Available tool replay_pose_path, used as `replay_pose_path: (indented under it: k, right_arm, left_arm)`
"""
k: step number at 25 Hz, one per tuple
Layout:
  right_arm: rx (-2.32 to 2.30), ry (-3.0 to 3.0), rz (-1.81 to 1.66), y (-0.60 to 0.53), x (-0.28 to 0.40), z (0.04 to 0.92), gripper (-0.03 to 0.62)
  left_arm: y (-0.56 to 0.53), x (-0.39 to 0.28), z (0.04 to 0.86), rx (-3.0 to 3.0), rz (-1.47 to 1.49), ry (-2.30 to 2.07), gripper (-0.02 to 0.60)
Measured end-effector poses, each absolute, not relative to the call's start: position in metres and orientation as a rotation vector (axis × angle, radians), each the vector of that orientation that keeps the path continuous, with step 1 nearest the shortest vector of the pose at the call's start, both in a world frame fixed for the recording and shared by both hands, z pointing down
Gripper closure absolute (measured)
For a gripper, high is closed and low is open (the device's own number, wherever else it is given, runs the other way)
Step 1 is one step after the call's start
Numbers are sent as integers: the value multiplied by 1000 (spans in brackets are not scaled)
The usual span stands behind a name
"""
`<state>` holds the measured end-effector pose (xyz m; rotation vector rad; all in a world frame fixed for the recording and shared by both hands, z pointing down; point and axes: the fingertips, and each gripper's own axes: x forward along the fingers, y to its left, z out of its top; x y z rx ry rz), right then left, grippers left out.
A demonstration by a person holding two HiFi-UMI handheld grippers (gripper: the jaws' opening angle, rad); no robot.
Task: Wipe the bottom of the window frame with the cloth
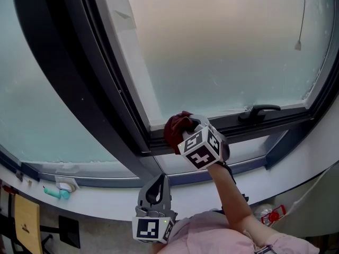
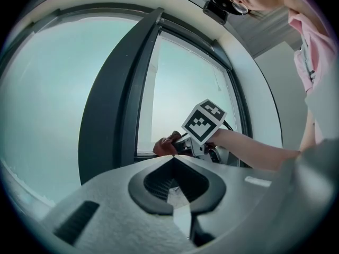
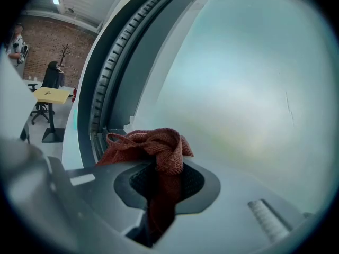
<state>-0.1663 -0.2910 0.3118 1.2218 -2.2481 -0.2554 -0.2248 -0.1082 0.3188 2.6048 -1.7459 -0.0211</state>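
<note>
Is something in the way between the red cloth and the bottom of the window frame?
Nothing visible. The right tongs hold the cloth right at the corner of the bottom frame; the window handle sits farther right.

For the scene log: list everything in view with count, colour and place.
window frame: one, dark grey, round the frosted panes
window handle: one, black, bottom rail, right
cloth: one, dark red, on the bottom rail at the corner
pull cord: one, thin, grey, top right
sill: one, white, below the frame
small object: one, teal, on the sill, left
table: one, yellow, in the room behind
right gripper: shut on the cloth
left gripper: shut, empty, low by the sill
</note>
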Motion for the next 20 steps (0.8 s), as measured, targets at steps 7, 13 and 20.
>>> replay_pose_path:
  k: [7,13,20]
  right_arm:
    - [1240,-2245,-236,-292,-156,312,528]
    - [1266,-2235,-220,-293,-147,312,528]
    - [1288,-2234,-199,-294,-139,312,528]
  left_arm:
    - [-108,-221,319,2611,-20,-1732,586]
    - [-107,-222,320,2607,-30,-1737,586]
    - [-106,-221,320,2611,-37,-1732,586]
